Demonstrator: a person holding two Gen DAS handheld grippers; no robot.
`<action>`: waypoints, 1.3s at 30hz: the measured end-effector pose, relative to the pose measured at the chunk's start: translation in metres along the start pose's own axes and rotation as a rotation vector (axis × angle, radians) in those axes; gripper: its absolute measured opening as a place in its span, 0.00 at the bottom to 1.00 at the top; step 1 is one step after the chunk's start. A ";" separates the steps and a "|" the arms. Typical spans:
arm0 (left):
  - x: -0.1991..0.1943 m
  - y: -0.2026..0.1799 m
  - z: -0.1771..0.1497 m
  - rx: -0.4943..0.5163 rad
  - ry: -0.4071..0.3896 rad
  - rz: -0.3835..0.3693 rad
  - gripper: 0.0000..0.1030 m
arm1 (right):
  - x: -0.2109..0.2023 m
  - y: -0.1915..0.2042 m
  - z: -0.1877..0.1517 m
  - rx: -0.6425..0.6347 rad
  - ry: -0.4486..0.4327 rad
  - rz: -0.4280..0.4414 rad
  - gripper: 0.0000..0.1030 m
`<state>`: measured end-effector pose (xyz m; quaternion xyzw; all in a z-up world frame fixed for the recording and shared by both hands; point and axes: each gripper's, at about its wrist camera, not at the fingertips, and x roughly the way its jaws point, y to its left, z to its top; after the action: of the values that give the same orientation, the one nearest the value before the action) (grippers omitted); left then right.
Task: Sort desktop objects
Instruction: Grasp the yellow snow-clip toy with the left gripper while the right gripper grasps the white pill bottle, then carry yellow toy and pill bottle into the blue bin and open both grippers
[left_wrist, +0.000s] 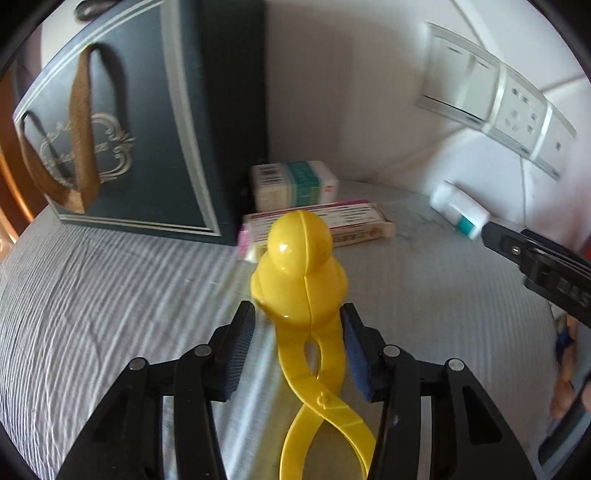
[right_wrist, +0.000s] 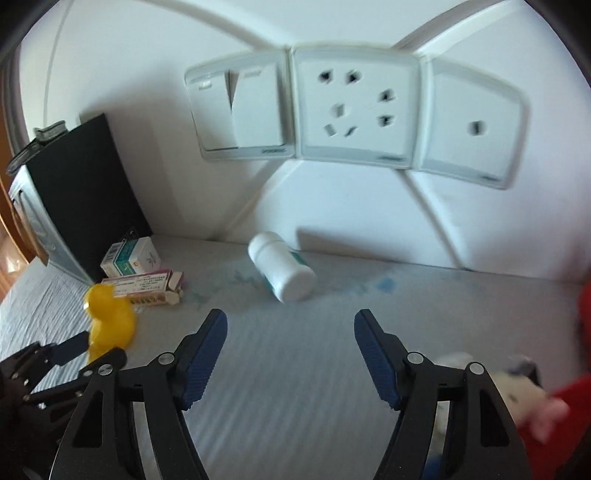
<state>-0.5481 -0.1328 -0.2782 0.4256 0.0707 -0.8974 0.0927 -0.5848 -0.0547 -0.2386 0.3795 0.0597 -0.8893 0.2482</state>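
My left gripper (left_wrist: 298, 317) is shut on a yellow duck-shaped plastic clamp toy (left_wrist: 299, 273), pads on both sides of its lower body, handles trailing back between the fingers. The toy also shows in the right wrist view (right_wrist: 109, 314), at the left, with the left gripper (right_wrist: 86, 341) on it. My right gripper (right_wrist: 290, 321) is open and empty above the striped cloth; it shows at the right edge of the left wrist view (left_wrist: 491, 232). A white pill bottle (right_wrist: 282, 271) lies on its side ahead of the right gripper, and shows in the left view (left_wrist: 458, 210).
A dark gift bag (left_wrist: 129, 125) stands at back left. A white-green medicine box (left_wrist: 293, 182) and a pink-striped box (left_wrist: 317, 229) lie beside it. Wall switches and sockets (right_wrist: 354, 107) are behind. A red and white plush toy (right_wrist: 546, 398) lies at right.
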 end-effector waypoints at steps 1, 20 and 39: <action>0.001 0.004 0.001 -0.023 0.007 -0.008 0.45 | 0.009 0.002 0.003 0.001 0.002 -0.002 0.70; -0.015 -0.034 -0.010 0.087 -0.019 -0.003 0.32 | -0.024 0.034 -0.050 0.003 0.103 0.040 0.36; -0.263 -0.013 -0.073 0.185 -0.171 -0.096 0.31 | -0.265 0.073 -0.096 0.072 -0.076 0.021 0.33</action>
<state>-0.3333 -0.0772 -0.1187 0.3505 -0.0001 -0.9364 0.0154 -0.3313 0.0155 -0.1132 0.3546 0.0142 -0.9020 0.2459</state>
